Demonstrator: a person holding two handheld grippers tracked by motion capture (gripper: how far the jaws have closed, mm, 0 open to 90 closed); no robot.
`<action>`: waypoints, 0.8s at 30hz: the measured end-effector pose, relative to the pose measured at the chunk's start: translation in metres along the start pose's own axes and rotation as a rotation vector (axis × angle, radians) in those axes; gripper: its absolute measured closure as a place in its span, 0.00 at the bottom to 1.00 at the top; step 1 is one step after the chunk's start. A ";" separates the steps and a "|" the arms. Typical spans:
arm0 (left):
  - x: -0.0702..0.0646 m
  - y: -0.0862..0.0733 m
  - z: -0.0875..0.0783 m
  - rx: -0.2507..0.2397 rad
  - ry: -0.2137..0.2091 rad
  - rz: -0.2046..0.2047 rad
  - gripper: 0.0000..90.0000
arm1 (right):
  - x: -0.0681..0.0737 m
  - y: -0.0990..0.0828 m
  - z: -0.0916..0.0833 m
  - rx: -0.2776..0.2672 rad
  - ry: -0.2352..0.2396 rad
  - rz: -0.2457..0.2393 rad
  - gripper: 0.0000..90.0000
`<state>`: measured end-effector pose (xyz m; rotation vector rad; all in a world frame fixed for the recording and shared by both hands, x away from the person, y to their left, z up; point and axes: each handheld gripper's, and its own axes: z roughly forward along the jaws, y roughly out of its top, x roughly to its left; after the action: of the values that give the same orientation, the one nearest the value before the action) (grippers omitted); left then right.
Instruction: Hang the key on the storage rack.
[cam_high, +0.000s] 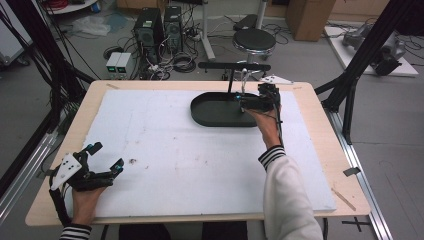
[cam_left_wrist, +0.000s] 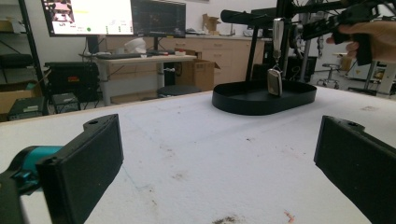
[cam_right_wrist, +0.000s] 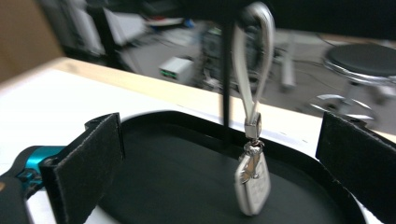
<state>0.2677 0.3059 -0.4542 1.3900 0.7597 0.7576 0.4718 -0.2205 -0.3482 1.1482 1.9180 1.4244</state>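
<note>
A black oval tray (cam_high: 210, 112) lies at the table's far middle. A thin post rises from it to a black crossbar (cam_high: 234, 66). A silver key fob (cam_right_wrist: 252, 184) hangs from that bar by a grey strap loop (cam_right_wrist: 254, 60), just above the tray floor (cam_right_wrist: 177, 186). My right gripper (cam_high: 241, 102) hovers over the tray's right end, open, with the fob between and beyond its jaws (cam_right_wrist: 219, 163); nothing is held. My left gripper (cam_high: 106, 156) rests open near the front left corner and is empty. From the left gripper view, the tray (cam_left_wrist: 264, 98), the fob (cam_left_wrist: 274, 81) and the right gripper (cam_left_wrist: 341, 21) lie far ahead.
A white sheet (cam_high: 165, 150) with a few dark smudges covers the wooden table (cam_high: 320, 130). Behind the table a black stool (cam_high: 255, 40), computer towers (cam_high: 157, 27) and cables stand on the floor. Black frame legs (cam_high: 360, 60) flank the table.
</note>
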 end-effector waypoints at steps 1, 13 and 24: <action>0.000 0.000 0.000 0.001 0.001 0.001 0.02 | 0.002 0.001 -0.006 -0.001 0.012 -0.009 0.00; 0.000 0.000 0.000 0.006 0.003 0.000 0.02 | 0.010 -0.027 -0.077 -0.129 0.129 -0.116 0.00; 0.000 0.000 0.001 0.008 0.002 0.003 0.02 | 0.012 -0.109 -0.133 -0.201 0.120 -0.171 0.00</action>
<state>0.2681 0.3054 -0.4540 1.3977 0.7630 0.7599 0.3252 -0.2912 -0.4038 0.8043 1.8522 1.5793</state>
